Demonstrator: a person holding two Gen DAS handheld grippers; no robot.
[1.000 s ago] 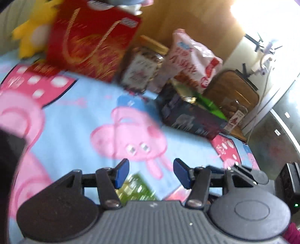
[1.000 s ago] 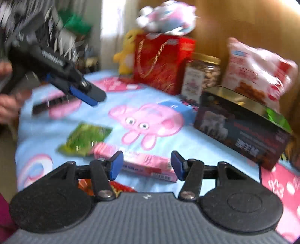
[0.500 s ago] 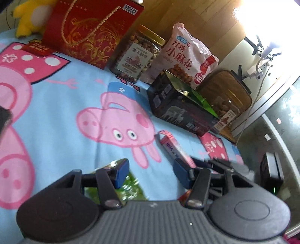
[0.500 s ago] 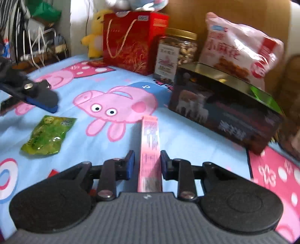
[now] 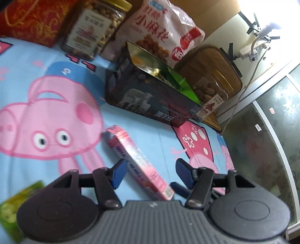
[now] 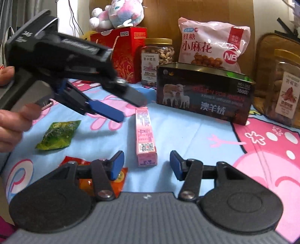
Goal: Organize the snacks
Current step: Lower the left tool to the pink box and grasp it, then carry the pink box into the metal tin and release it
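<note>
A long pink snack box [image 6: 145,136] lies flat on the cartoon-pig blanket, pointing toward the open dark tin box [image 6: 204,93]. My right gripper [image 6: 147,166] is open, its near end of the box lying just beyond the jaws. My left gripper [image 5: 151,173] is open and hovers over the same pink box [image 5: 138,165]; it also shows in the right wrist view [image 6: 120,108] above the blanket. A green snack packet [image 6: 59,136] and a red-orange packet [image 6: 101,180] lie to the left.
Behind the tin box stand a pink-white bag of fried twists [image 6: 211,43], a nut jar [image 6: 157,60], a red gift bag [image 6: 125,54] with a plush toy [image 6: 120,16] on it, and a second jar [image 6: 285,90] at right.
My right gripper was shut on the pink box half a second ago; it has opened and drawn back. My left gripper has moved right, over the pink box.
</note>
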